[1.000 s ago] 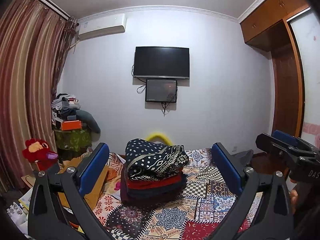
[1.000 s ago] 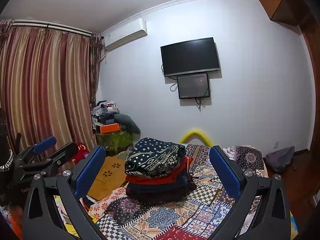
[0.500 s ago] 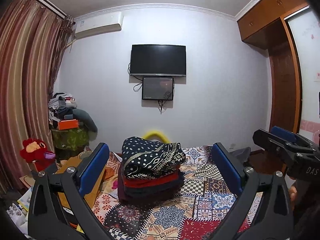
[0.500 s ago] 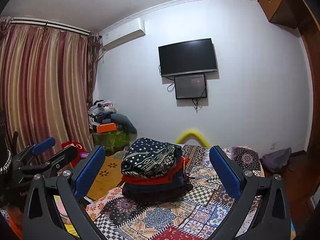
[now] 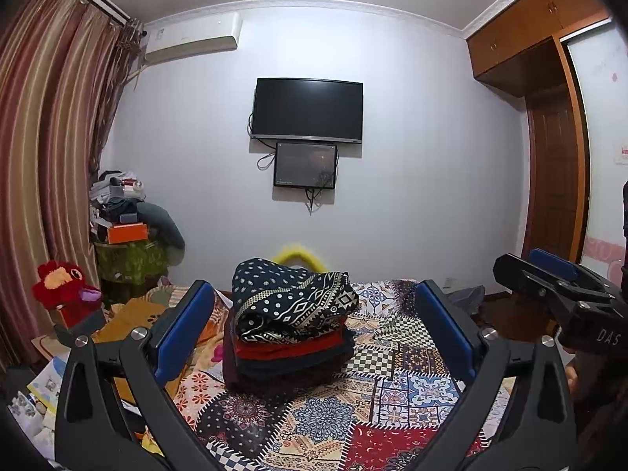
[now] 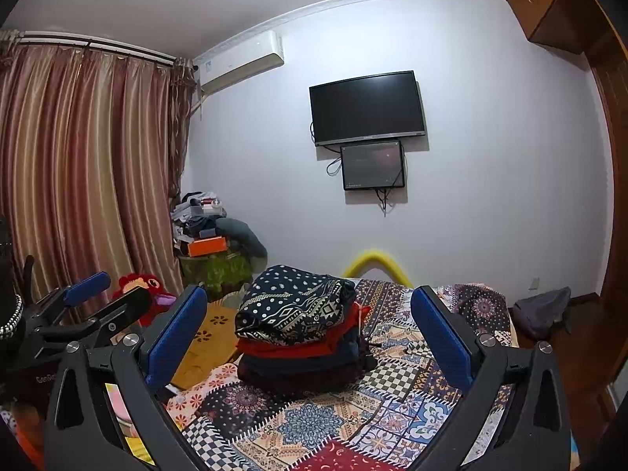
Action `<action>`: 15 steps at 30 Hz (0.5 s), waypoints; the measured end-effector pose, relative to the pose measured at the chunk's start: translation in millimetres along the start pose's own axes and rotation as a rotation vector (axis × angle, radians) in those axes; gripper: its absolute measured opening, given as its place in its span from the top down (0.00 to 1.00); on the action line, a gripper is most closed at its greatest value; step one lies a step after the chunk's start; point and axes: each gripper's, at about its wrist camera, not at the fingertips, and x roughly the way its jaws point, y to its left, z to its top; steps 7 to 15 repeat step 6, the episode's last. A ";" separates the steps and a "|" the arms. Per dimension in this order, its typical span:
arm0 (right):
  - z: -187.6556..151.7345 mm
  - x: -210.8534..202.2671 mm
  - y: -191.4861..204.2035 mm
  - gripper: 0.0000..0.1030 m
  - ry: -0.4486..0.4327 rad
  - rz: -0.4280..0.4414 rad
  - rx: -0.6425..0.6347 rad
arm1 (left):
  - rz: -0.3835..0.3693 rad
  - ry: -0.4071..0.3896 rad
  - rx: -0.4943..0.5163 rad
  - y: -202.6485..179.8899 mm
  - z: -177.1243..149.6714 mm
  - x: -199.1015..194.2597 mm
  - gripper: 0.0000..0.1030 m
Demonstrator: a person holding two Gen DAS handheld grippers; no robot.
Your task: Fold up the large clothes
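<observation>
A stack of folded clothes (image 5: 290,329) sits on the patchwork bedspread (image 5: 392,392), topped by a dark navy patterned garment (image 5: 290,298) over red and dark layers. It also shows in the right wrist view (image 6: 302,333). My left gripper (image 5: 314,325) is open and empty, held above the bed short of the stack. My right gripper (image 6: 310,325) is open and empty, likewise short of the stack. The right gripper appears at the right edge of the left wrist view (image 5: 549,278); the left gripper appears at the left of the right wrist view (image 6: 106,298).
A red plush toy (image 5: 62,294) and a cluttered side table (image 5: 129,243) stand left of the bed by the curtains. A TV (image 5: 306,110) hangs on the far wall. A wooden wardrobe (image 5: 549,117) is at right. A yellow arch (image 5: 298,255) is behind the stack.
Both grippers have tilted up slightly and drawn back a little from the stack. The stack has not moved and both stay open.
</observation>
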 end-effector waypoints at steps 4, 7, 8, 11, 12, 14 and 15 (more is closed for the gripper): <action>0.1 1.3 0.8 0.00 0.006 0.004 0.003 | 0.000 0.006 -0.001 1.8 -1.4 1.7 0.00; -0.6 2.1 1.1 0.00 0.006 0.003 0.003 | 0.001 0.007 -0.001 2.5 -2.6 0.9 0.00; -0.6 2.1 1.1 0.00 0.006 0.003 0.003 | 0.001 0.007 -0.001 2.5 -2.6 0.9 0.00; -0.6 2.1 1.1 0.00 0.006 0.003 0.003 | 0.001 0.007 -0.001 2.5 -2.6 0.9 0.00; -0.6 2.1 1.1 0.00 0.006 0.003 0.003 | 0.001 0.007 -0.001 2.5 -2.6 0.9 0.00; -0.6 2.1 1.1 0.00 0.006 0.003 0.003 | 0.001 0.007 -0.001 2.5 -2.6 0.9 0.00; -0.6 2.1 1.1 0.00 0.006 0.003 0.003 | 0.001 0.007 -0.001 2.5 -2.6 0.9 0.00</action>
